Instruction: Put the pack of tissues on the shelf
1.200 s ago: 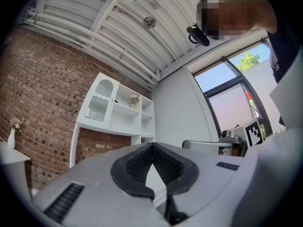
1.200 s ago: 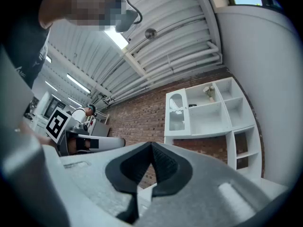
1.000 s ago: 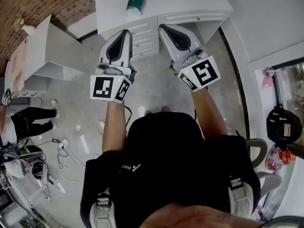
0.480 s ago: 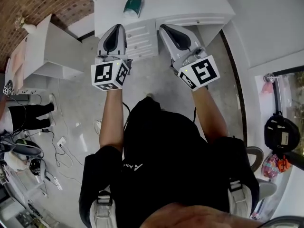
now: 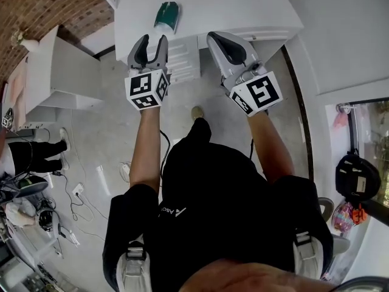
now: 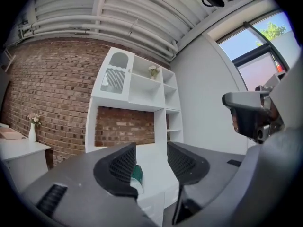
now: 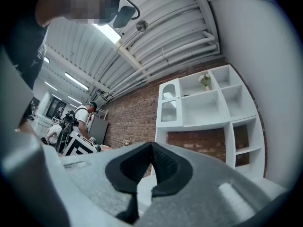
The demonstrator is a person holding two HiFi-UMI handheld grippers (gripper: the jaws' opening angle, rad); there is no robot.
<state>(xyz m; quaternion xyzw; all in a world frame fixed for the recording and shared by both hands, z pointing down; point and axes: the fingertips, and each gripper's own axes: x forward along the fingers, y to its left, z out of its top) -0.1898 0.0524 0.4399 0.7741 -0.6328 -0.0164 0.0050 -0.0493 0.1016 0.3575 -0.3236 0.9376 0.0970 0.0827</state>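
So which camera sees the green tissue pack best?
The head view: the tissue pack lies whole on the white cabinet top, nothing covering it. The left gripper view catches only a green sliver of it. The right gripper view doesn't show it.

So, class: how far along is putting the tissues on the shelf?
Done: nothing yet. The tissues lie on the white counter. In hand: the left gripper points at them, its jaws just opening with nothing between; the right gripper is shut. Left: grasp, lift, place on the shelf.
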